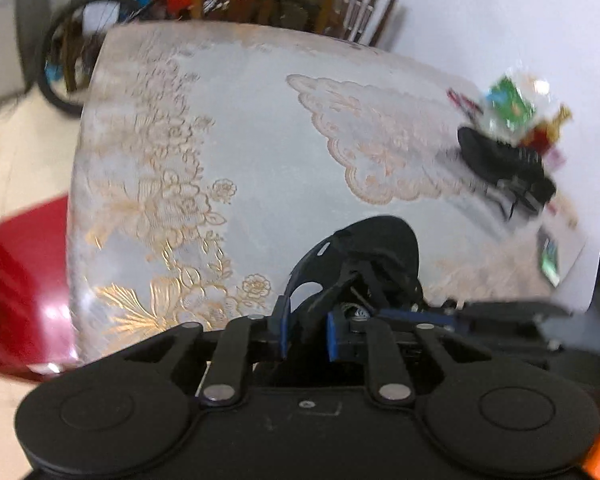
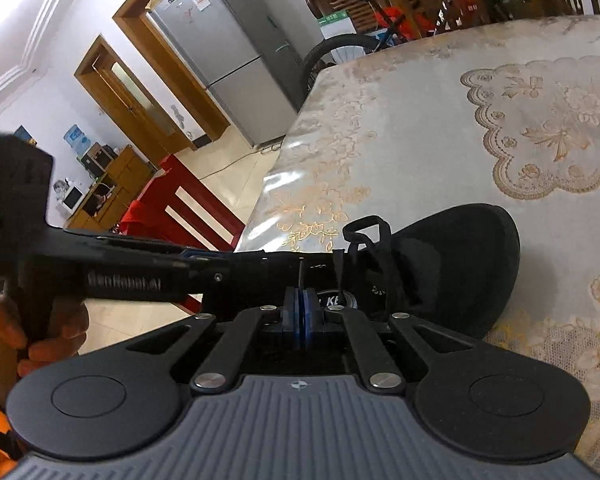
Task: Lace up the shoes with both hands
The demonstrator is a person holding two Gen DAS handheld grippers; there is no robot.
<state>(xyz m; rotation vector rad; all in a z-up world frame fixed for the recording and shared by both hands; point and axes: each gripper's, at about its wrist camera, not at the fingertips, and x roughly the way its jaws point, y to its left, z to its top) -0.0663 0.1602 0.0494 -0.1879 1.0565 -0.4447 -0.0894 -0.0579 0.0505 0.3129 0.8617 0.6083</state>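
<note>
A black shoe (image 1: 376, 252) lies on the table right in front of both grippers; it also shows in the right wrist view (image 2: 460, 264). My left gripper (image 1: 306, 336) has its blue pads a small gap apart around the shoe's side flap near the eyelets. My right gripper (image 2: 302, 312) is shut on a thin black lace (image 2: 301, 276) that rises from between its pads. A loose lace loop (image 2: 366, 228) stands above the shoe's opening. The left gripper's body (image 2: 123, 276) crosses the right wrist view from the left, reaching the shoe.
A second black shoe (image 1: 504, 160) lies at the far right of the table beside colourful packages (image 1: 516, 104). The lace-pattern tablecloth (image 2: 420, 120) covers the table. A red chair (image 2: 191, 208), a bicycle wheel (image 1: 55, 60), wooden chairs and a fridge (image 2: 235, 52) stand beyond the table's edge.
</note>
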